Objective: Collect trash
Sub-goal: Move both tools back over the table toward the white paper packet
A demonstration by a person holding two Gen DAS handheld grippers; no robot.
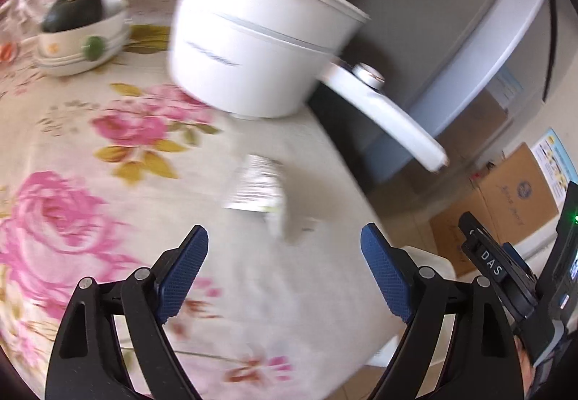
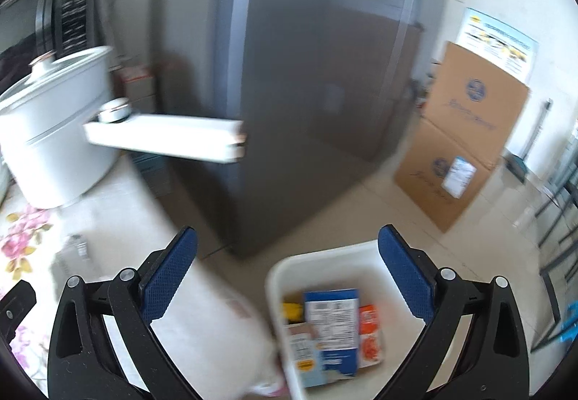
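Observation:
A blurred silvery wrapper [image 1: 258,188] lies on the floral tablecloth [image 1: 90,154] near the table's right edge, just ahead of my left gripper [image 1: 284,248]. That gripper is open with nothing between its blue pads. My right gripper [image 2: 288,248] is open and empty too, above the table corner and a white bin [image 2: 289,266] on the floor. Inside the bin lie a blue and white carton [image 2: 332,324], an orange packet [image 2: 370,335] and other packaging. The same wrapper [image 2: 74,246] shows faintly at the left of the right wrist view. The right gripper's body [image 1: 505,277] shows at the left wrist view's right edge.
A white lidded pot [image 1: 253,35] with a long handle [image 1: 390,114] stands on the table behind the wrapper. A white bowl holding a dark green fruit [image 1: 72,12] sits at the back left. A grey refrigerator [image 2: 289,75] and cardboard boxes [image 2: 462,133] stand beyond the table.

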